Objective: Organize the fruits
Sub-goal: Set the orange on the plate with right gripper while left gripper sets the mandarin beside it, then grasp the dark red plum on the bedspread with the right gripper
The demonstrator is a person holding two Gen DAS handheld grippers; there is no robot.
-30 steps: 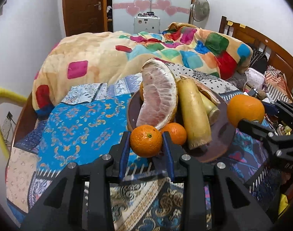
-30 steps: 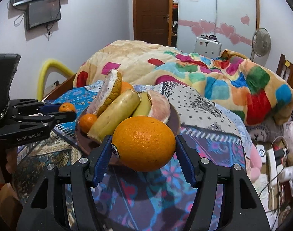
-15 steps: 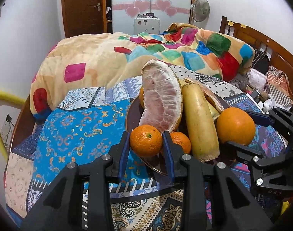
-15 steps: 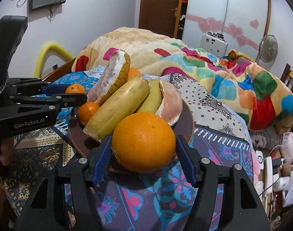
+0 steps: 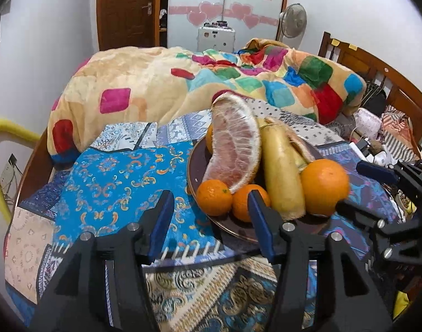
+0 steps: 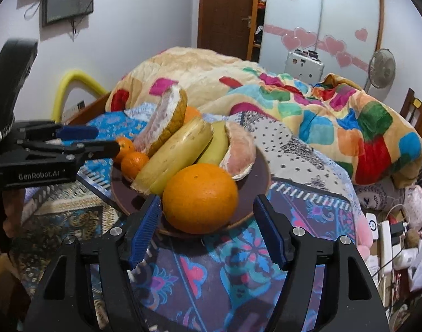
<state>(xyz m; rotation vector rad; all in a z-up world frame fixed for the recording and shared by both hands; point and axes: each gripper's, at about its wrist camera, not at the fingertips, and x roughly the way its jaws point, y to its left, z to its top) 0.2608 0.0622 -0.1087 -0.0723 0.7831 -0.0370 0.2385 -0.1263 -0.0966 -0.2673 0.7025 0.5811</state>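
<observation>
Orange rests on plate — between spread right tongs.

Heaped on a dark round plate: upright pink pomelo wedge, second wedge, two bananas, two mandarins at front, large orange on the rim.

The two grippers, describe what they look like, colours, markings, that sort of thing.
Both are matte black plastic frames with silver screw heads. The left gripper and right gripper each have two fingers lined with ribbed blue pads. In the right wrist view, the left gripper's side reads "GenRobot.AI" in pale letters, with a curved black handle above. No cables or sleeves show.
</observation>
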